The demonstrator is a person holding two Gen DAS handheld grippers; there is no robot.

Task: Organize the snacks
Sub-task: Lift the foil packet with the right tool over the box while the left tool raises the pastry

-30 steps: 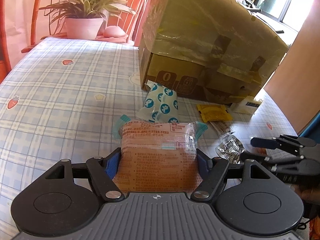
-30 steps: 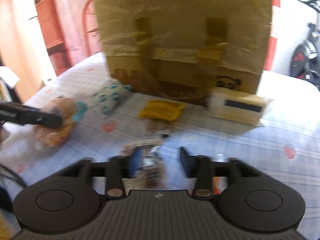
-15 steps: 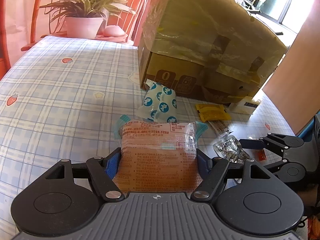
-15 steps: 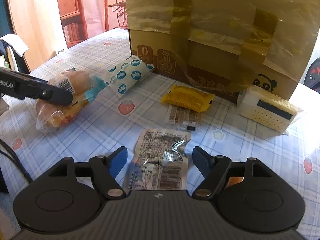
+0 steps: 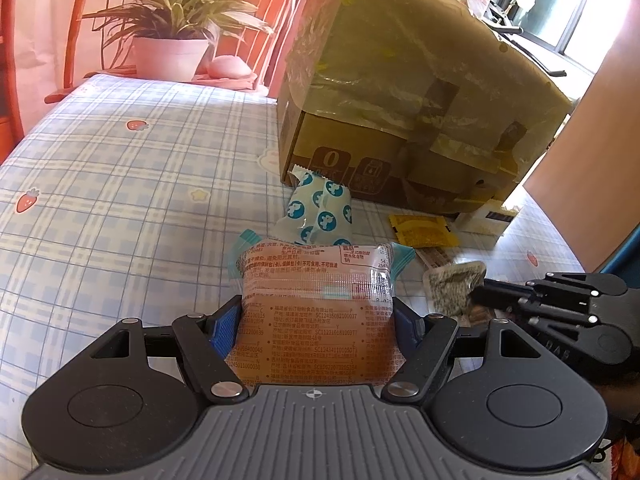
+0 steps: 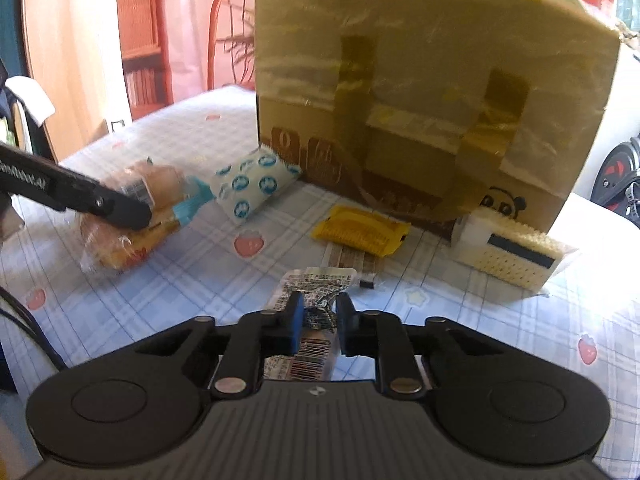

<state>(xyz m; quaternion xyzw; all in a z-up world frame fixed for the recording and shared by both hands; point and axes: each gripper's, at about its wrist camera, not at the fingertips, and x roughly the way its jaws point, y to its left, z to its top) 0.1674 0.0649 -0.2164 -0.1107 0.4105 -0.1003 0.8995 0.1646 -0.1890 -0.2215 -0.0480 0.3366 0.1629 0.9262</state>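
- Left gripper (image 5: 316, 320) clamps the bread packet (image 5: 316, 316), in front of the cardboard box (image 5: 400, 92).
- Right gripper (image 6: 318, 316) pinches the foil packet (image 6: 316, 292) shut.
- Dotted (image 6: 256, 184), yellow (image 6: 360, 232), white (image 6: 508, 252) packets lie beside the box, unsorted.

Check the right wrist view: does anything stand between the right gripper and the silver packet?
Nothing visible does. The right gripper is already shut on the silver packet, its fingers pinching the crinkled middle. The yellow packet lies farther off, near the box.

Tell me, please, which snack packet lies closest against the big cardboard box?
The white packet with blue round prints: its end meets the cardboard box, whereas the yellow packet lies apart.
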